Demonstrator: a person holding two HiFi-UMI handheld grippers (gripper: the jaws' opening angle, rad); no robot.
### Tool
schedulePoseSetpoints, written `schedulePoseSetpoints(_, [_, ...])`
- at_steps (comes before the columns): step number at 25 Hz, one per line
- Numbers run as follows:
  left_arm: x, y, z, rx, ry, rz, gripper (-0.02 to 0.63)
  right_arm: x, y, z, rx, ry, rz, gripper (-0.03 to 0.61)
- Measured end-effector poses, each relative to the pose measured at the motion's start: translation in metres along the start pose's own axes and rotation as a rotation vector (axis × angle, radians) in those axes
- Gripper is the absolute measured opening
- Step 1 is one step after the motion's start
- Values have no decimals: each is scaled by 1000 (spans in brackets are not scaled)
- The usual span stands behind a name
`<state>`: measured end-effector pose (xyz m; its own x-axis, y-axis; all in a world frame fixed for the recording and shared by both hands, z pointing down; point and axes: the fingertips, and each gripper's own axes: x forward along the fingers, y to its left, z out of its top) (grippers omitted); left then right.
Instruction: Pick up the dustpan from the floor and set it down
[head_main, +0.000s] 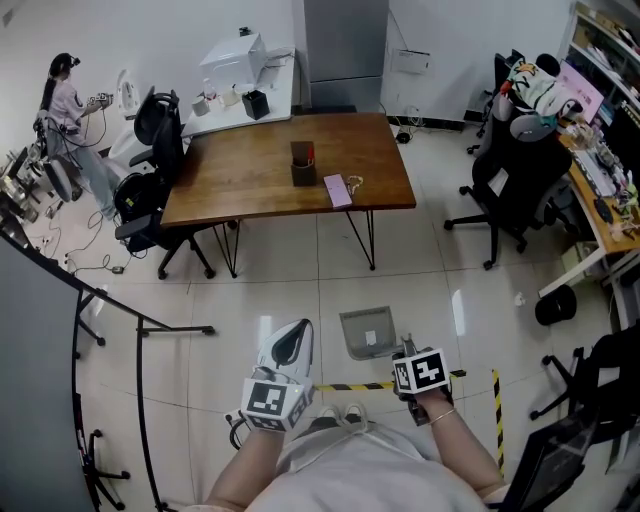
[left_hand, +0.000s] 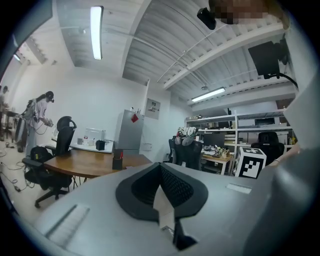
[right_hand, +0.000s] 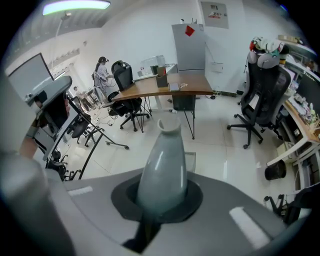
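Note:
A grey dustpan (head_main: 366, 332) sits low on the white tile floor just ahead of me. I cannot tell whether it touches the tiles. My right gripper (head_main: 406, 352) is at its right rear, pointing steeply down. In the right gripper view the right gripper (right_hand: 162, 202) is shut on the dustpan's pale grey handle (right_hand: 165, 162), which runs away from the jaws toward the pan. My left gripper (head_main: 289, 345) hovers to the left of the dustpan, apart from it. In the left gripper view the left gripper (left_hand: 162, 192) points level into the room, jaws together with nothing between them.
A wooden table (head_main: 260, 190) stands farther ahead, with black office chairs at its left (head_main: 150, 190) and right (head_main: 505, 185). Black-and-yellow tape (head_main: 350, 386) runs across the floor near my feet. A black metal rack (head_main: 140, 330) is at the left. A person (head_main: 68, 105) stands far left.

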<state>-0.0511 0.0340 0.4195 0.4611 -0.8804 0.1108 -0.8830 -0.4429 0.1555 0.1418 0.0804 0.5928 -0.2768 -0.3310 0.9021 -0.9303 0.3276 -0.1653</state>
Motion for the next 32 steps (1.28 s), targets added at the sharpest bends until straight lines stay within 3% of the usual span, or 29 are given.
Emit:
schedulePoseSetpoints(4, [0, 3, 6, -28, -12, -16, 15, 1, 3, 3, 2, 0, 5, 2])
schedulePoseSetpoints(22, [24, 18, 4, 14, 9, 24, 14, 26, 2, 23, -35, 27, 70, 2])
schedulePoseSetpoints(32, [74, 90, 17, -29, 11, 18, 15, 71, 1, 88, -23, 78, 80, 2])
